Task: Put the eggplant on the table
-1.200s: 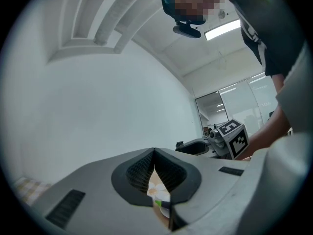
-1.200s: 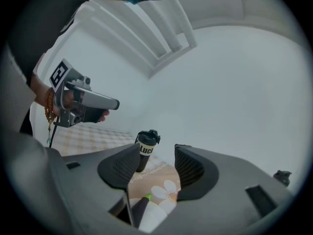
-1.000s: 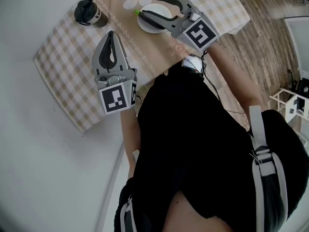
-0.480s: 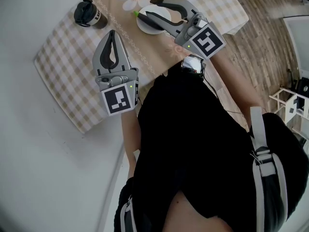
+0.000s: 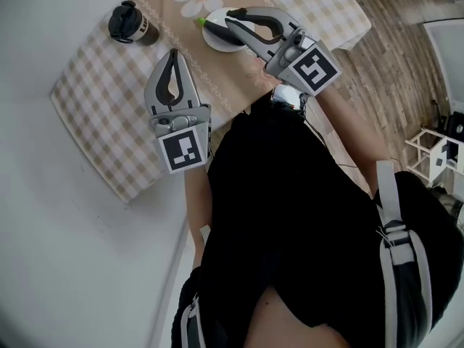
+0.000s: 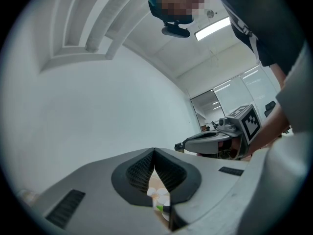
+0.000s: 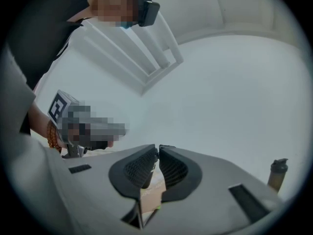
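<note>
Two grippers hover over a checked cloth (image 5: 109, 100), and the task is not yet begun. The eggplant (image 5: 215, 27) lies on a white plate (image 5: 217, 44) at the upper middle of the frame, its green stem pointing to the upper left. The right gripper (image 5: 230, 17) reaches over the plate, its jaws drawn almost together at the tips and clamping nothing. The left gripper (image 5: 172, 52) idles at left centre, its jaws pressed together and likewise empty. A dark cup (image 5: 127, 22) stands at the upper left.

The eggplant looks light, smooth-skinned and likely slippery. It is firm enough for a moderate squeeze, though it may bruise under a hard one. The dark mid-body, taken across its width, seems the surest hold, as the stem end is thin and would let it swing. The jaws must first part.

Compared with a second ago, the right gripper sits lower in the frame, its tips now above the plate and not beyond its far rim. The left gripper has scarcely shifted.
</note>
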Demonstrator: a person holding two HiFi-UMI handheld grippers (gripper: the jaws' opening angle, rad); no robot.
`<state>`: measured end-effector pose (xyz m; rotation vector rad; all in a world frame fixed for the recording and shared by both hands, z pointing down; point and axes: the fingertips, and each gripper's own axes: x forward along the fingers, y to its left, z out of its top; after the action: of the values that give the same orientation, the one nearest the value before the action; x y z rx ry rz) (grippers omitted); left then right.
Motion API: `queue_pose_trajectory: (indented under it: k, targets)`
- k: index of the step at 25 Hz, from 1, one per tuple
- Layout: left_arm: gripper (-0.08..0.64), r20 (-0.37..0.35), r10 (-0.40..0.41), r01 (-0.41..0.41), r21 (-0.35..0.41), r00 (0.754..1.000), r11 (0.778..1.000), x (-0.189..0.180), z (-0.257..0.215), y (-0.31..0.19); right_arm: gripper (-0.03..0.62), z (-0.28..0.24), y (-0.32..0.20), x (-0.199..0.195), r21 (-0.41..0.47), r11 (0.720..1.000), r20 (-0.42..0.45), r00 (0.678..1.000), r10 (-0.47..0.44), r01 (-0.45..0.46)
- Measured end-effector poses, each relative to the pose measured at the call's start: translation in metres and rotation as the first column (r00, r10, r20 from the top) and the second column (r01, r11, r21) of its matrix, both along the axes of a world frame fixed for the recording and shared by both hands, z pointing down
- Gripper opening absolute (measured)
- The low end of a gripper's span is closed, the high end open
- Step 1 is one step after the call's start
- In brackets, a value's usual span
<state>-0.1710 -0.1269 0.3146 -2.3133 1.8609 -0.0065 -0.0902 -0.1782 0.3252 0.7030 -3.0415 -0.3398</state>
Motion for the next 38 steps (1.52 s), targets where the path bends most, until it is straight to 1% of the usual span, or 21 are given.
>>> queue_pose_trajectory:
  k: [4, 11, 14, 15, 24, 30, 38]
  targets:
    - [-0.011, 0.004, 0.002, -0.002, -0.011, 1.0, 1.0, 0.002, 0.006, 0.001, 0.034, 0.005, 0.001, 0.004, -0.038, 0.999, 0.027, 1.0, -0.001, 0.002]
    - [-0.011, 0.005, 0.008, -0.008, -0.042, 1.0, 0.999, 0.007, 0.021, 0.001, 0.032, 0.02, 0.001, 0.01, -0.068, 0.998, 0.012, 1.0, 0.013, -0.012]
    - [-0.011, 0.0, 0.019, -0.019, -0.05, 1.0, 0.999, 0.011, 0.027, 0.003, 0.029, 0.026, 0.004, 0.011, -0.067, 0.998, -0.002, 1.0, 0.013, -0.013]
    - [-0.011, 0.0, 0.023, -0.023, -0.051, 1.0, 0.998, 0.012, 0.029, 0.004, 0.008, 0.028, 0.005, 0.011, -0.068, 0.998, -0.005, 1.0, 0.017, -0.018]
    - [-0.011, -0.008, 0.032, -0.032, -0.083, 0.999, 0.996, 0.014, 0.044, 0.003, 0.008, 0.046, 0.004, 0.013, -0.082, 0.996, -0.045, 0.998, 0.036, -0.039]
    - [-0.011, -0.008, 0.019, -0.02, -0.108, 1.0, 0.994, 0.009, 0.055, 0.002, 0.006, 0.058, 0.0, 0.013, -0.091, 0.994, -0.073, 0.996, 0.047, -0.054]
    - [-0.011, -0.018, 0.026, -0.028, -0.11, 0.999, 0.994, 0.009, 0.061, 0.005, 0.006, 0.071, 0.003, 0.012, -0.109, 0.993, -0.106, 0.994, 0.037, -0.049]
